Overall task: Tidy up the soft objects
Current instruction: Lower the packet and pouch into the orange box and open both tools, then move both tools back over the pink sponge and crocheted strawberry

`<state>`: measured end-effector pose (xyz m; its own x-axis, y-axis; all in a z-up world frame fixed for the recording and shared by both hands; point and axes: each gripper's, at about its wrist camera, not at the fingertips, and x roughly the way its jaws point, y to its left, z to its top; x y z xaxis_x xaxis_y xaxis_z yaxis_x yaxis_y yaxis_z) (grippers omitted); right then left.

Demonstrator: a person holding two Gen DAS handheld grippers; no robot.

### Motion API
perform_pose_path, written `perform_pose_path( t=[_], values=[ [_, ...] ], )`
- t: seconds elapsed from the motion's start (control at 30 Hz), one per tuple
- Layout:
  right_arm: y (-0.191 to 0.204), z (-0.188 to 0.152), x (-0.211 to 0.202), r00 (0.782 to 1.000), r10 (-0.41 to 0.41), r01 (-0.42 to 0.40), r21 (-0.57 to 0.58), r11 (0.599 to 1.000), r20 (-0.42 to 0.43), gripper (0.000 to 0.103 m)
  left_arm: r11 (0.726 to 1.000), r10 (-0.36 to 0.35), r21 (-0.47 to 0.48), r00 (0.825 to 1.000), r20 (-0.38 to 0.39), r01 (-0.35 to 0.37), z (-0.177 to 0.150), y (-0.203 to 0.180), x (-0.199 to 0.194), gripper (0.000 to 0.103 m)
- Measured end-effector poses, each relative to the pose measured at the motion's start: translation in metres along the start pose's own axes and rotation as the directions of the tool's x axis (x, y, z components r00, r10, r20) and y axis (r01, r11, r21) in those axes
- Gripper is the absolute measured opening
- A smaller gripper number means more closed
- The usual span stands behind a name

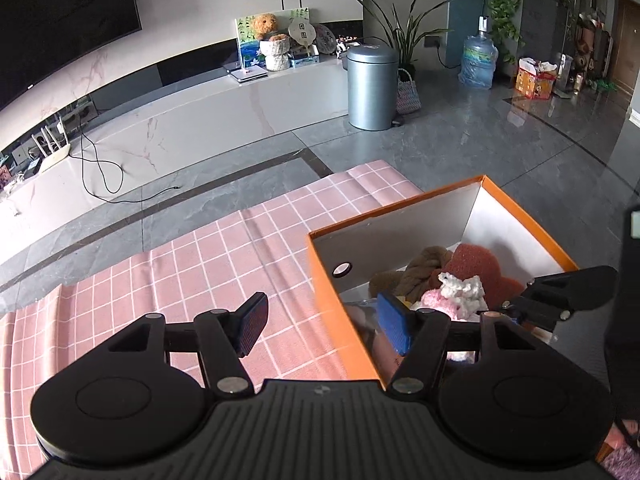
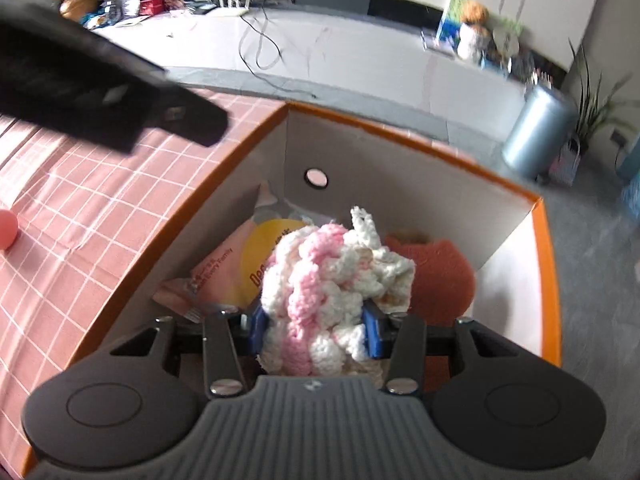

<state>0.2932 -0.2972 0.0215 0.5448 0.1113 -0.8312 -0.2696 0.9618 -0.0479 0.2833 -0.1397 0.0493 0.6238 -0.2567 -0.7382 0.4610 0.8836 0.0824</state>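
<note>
Nearby, pink ball [image 2: 6, 229] on checked cloth [image 2: 80, 216], orange box [image 2: 546, 280] apparently crowded

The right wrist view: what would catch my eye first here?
A fluffy pink and white knitted piece, pinched in the right claw, hangs over an open orange box on a pink checked cloth. Below it lie a reddish sponge and a pink packet. The left claw stands open over the box's edge.

1 orange box [image 2: 546, 264], 1 pink-white knit [image 2: 328, 280], 1 red sponge [image 2: 440, 276], 1 pink ball [image 2: 6, 228], perhaps 1 tissue pack [image 2: 224, 272]
</note>
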Motion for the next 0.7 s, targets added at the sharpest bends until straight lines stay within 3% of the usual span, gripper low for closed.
perform_pose_path(
  t=[0.17,0.5,0.7],
  values=[
    [0.01,-0.004,0.002,0.999,-0.04,0.04,-0.027,0.999,-0.005,0.046,1.0,-0.011,-0.012,1.0,-0.009,0.011,-0.007,0.005,-0.001,0.074],
    [0.011,-0.006,-0.024,0.993,-0.112,0.112,0.004,0.994,0.033,0.077,0.998,-0.032,-0.053,0.999,0.01,0.033,-0.023,0.021,-0.028,0.074],
    [0.023,-0.012,-0.052,0.986,-0.153,0.154,-0.011,0.988,0.073,0.085,0.996,-0.068,-0.052,0.996,0.049,0.071,-0.037,0.023,-0.051,0.074]
  ],
)
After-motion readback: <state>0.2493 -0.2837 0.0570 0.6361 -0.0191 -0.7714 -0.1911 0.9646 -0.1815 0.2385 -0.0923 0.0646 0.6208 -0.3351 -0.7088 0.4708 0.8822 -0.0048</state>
